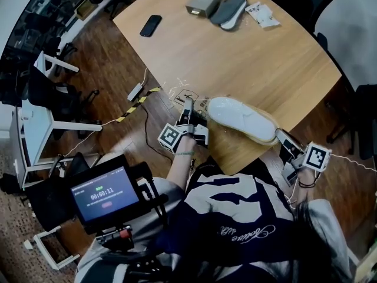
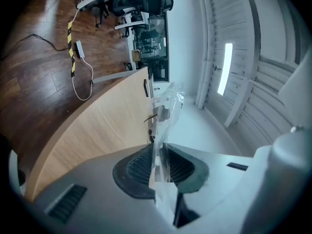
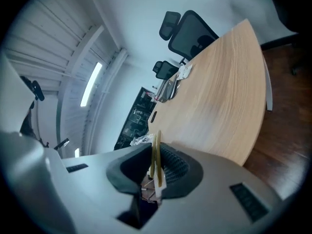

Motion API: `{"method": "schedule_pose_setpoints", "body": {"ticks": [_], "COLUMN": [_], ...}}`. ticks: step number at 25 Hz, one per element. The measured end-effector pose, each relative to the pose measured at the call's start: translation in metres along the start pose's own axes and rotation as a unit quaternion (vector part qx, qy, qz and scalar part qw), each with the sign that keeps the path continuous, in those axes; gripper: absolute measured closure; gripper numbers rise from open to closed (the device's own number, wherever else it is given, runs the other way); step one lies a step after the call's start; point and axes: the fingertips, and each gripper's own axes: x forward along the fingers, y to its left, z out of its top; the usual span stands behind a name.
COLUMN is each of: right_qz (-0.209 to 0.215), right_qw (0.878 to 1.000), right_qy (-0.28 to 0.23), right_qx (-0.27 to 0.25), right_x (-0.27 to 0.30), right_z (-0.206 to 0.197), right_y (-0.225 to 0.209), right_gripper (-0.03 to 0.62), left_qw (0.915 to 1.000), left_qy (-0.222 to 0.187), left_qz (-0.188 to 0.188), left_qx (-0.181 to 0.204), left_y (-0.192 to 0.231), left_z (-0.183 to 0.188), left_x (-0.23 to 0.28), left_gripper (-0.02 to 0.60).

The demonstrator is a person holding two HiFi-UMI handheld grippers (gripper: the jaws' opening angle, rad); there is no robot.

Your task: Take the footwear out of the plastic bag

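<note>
A white slipper (image 1: pixel 241 118) in clear plastic lies at the near edge of the wooden table (image 1: pixel 265 58). My left gripper (image 1: pixel 195 115) is at the slipper's left end. In the left gripper view the left gripper (image 2: pixel 160 167) is shut on a fold of the clear plastic bag (image 2: pixel 165 126), which stands up between the pads. My right gripper (image 1: pixel 284 137) is at the slipper's right, tan end. In the right gripper view the right gripper (image 3: pixel 153 172) is shut on a thin yellowish slipper edge (image 3: pixel 156 152), with crumpled plastic (image 3: pixel 140 140) beside it.
At the table's far side lie a grey slipper (image 1: pixel 230 9), a grey flat pack (image 1: pixel 206 0), a loose plastic bag (image 1: pixel 262 15) and a black phone (image 1: pixel 151 25). A power strip (image 1: pixel 135 91) and cables lie on the floor. An office chair (image 3: pixel 192 33) stands beyond the table.
</note>
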Motion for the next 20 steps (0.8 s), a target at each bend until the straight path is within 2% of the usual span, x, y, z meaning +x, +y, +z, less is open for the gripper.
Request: {"method": "schedule_pose_setpoints", "body": {"ticks": [2,4,10,14,20], "right_qz": [-0.023,-0.037,-0.052,-0.067,-0.070], "right_qw": [1.000,0.999,0.996,0.992,0.982], "right_qy": [-0.005,-0.013,-0.058,-0.096,-0.150], "right_qx": [-0.015,-0.027,-0.036,-0.052,-0.086], "right_x": [-0.009,-0.016,-0.030,-0.042,-0.051], "right_z": [0.001,0.004,0.028,0.056,0.081], "right_y": [0.001,0.002,0.010,0.010,0.040], "right_gripper": [0.542,0.545,0.546,0.548,0.549], "left_qw": [0.9995,0.9980,0.9915,0.9877,0.9865], "left_qy": [-0.013,-0.034,-0.089,-0.094,-0.096], "left_qz": [0.014,0.023,0.052,0.073,0.094], "left_qx": [0.024,0.047,0.080,0.101,0.094], "left_y": [0.004,0.009,0.018,0.026,0.041], "left_z": [0.005,0.013,0.033,0.028,0.023], "left_x": [0.000,0.001,0.016,0.034,0.033], "left_gripper": [0.571,0.577,0.577,0.577,0.577]}}
